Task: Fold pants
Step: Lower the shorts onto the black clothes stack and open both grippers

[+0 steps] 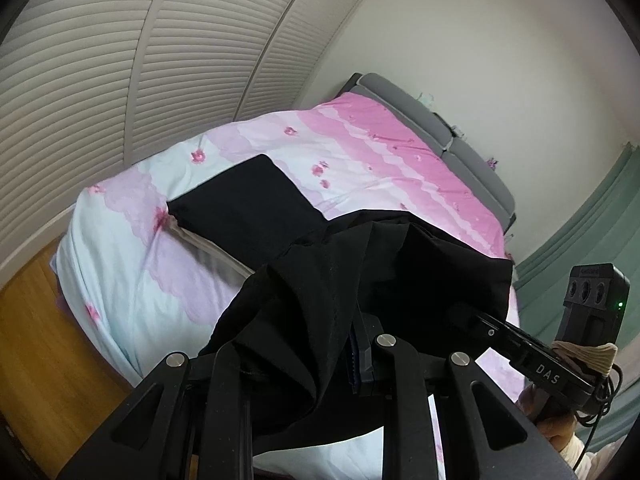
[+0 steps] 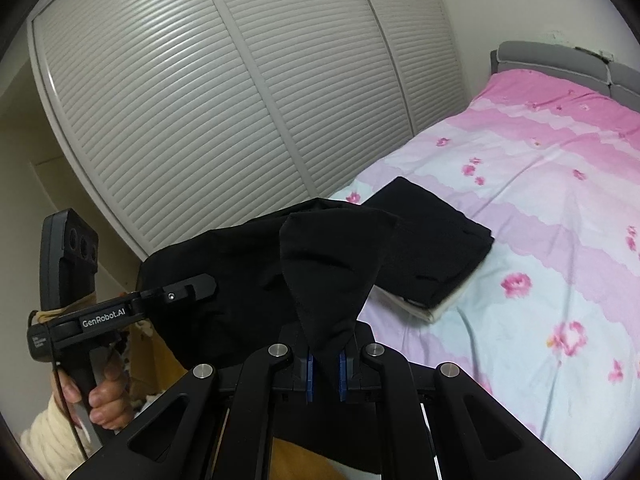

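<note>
Overhead, both the left gripper (image 1: 352, 360) and right gripper (image 2: 326, 364) pinch the black pants (image 2: 320, 264) above the bed (image 2: 540, 240).

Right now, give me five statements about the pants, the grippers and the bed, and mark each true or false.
1. The right gripper pinches black pants between its blue pads. True.
2. The left gripper is open and holds nothing. False: black cloth is bunched between its fingers.
3. A folded black garment lies on the bed. True.
4. The bedcover is plain grey. False: it is pink and pale blue with flowers.
5. The held pants lie flat on the bed. False: they hang lifted between the two grippers.
</note>
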### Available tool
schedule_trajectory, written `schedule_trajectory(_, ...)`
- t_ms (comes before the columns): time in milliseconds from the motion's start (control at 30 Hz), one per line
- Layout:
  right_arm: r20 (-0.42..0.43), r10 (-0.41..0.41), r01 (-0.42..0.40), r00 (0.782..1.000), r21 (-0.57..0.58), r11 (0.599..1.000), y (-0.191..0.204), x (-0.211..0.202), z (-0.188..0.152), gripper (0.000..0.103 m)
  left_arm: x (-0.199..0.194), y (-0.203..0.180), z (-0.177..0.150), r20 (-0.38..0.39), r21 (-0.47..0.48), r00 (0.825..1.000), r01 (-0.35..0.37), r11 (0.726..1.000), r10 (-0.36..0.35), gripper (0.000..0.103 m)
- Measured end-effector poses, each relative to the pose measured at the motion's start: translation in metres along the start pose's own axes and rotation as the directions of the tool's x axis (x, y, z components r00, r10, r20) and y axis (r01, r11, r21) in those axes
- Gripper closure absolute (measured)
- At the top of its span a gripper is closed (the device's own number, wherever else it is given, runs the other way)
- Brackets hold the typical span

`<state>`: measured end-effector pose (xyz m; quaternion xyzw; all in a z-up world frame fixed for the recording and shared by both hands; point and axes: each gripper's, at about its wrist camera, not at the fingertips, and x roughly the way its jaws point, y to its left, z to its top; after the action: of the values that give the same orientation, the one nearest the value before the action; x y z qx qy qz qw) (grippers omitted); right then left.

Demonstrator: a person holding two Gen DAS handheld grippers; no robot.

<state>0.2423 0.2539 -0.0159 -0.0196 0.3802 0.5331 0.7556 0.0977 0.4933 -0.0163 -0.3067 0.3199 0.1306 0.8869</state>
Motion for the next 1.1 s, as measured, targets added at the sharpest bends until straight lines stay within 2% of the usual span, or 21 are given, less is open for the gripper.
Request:
schedule_trajectory(200, 0.0, 0.012, -0.012, 1.0, 0.035, 0.999, -0.01, 0.036, 0.032, 0.094, 0.029, 0.023, 0.048, -0.025, -0.002, 0.999, 0.034, 0.999, -0.034, 0.08)
schedule_trajectory(300, 0.018, -0.005, 0.003, 1.0, 0.058, 0.998, -0.011, 0.047, 0.044, 0.094, 0.043, 0.031, 0.071, -0.044, 0.033, 0.998, 0.054, 0.998, -0.053, 0.08)
schedule_trajectory(467, 0.04, -0.053, 0.047, 0.998, 0.135, 0.99, -0.016, 0.074, 0.064, 0.094, 0.079, 0.045, 0.118, -0.117, 0.111, 0.986, 0.134, 0.985, -0.121, 0.08)
schedule_trajectory(667, 0.059, -0.162, 0.143, 0.985, 0.25, 0.958, -0.017, 0.106, 0.088, 0.094, 0.126, 0.05, 0.179, -0.245, 0.22, 0.956, 0.218, 0.951, -0.163, 0.08)
schedule_trajectory(833, 0.077, -0.212, 0.173, 0.974, 0.349, 0.921, -0.024, 0.128, 0.104, 0.094, 0.173, 0.054, 0.225, -0.347, 0.275, 0.922, 0.273, 0.922, -0.17, 0.08)
schedule_trajectory(967, 0.064, -0.247, 0.2, 0.967, 0.41, 0.89, -0.041, 0.15, 0.115, 0.094, 0.213, 0.058, 0.243, -0.404, 0.312, 0.9, 0.301, 0.901, -0.16, 0.08)
schedule_trajectory(1100, 0.029, -0.26, 0.214, 0.965, 0.483, 0.849, -0.071, 0.176, 0.123, 0.094, 0.267, 0.062, 0.256, -0.472, 0.319, 0.868, 0.328, 0.889, -0.151, 0.08)
